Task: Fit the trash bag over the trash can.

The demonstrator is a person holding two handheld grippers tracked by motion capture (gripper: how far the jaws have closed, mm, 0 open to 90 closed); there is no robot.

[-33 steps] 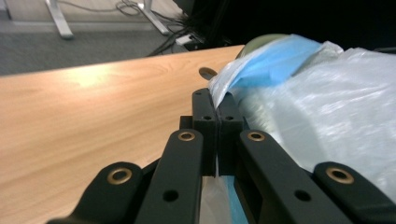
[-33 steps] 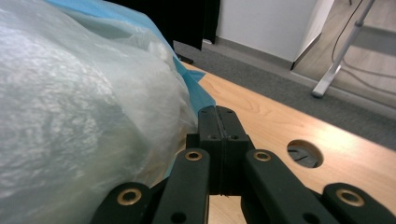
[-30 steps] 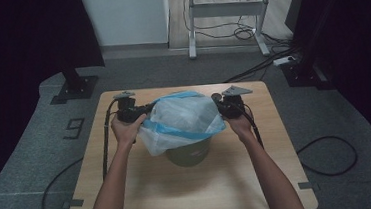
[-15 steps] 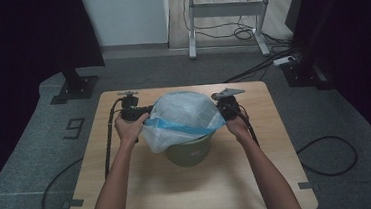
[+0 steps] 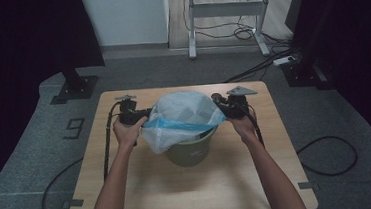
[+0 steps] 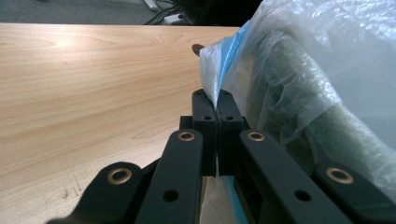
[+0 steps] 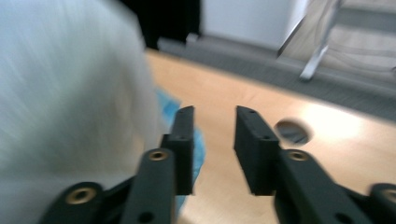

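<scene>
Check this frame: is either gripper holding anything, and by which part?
The left gripper is shut on the bin bag, pinching its blue-edged rim. The right gripper is open beside the bag, holding nothing.

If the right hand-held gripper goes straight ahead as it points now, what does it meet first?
Probably nothing soon: between its open jaws lies bare table with a round hole; the bag stays beside it.

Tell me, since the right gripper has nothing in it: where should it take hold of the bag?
Best guess: the blue hem of the bag, on the bin's right side. The right gripper is open beside it, so come in sideways and pinch the thin, loose edge, mirroring the left gripper, shut on the opposite edge.
</scene>
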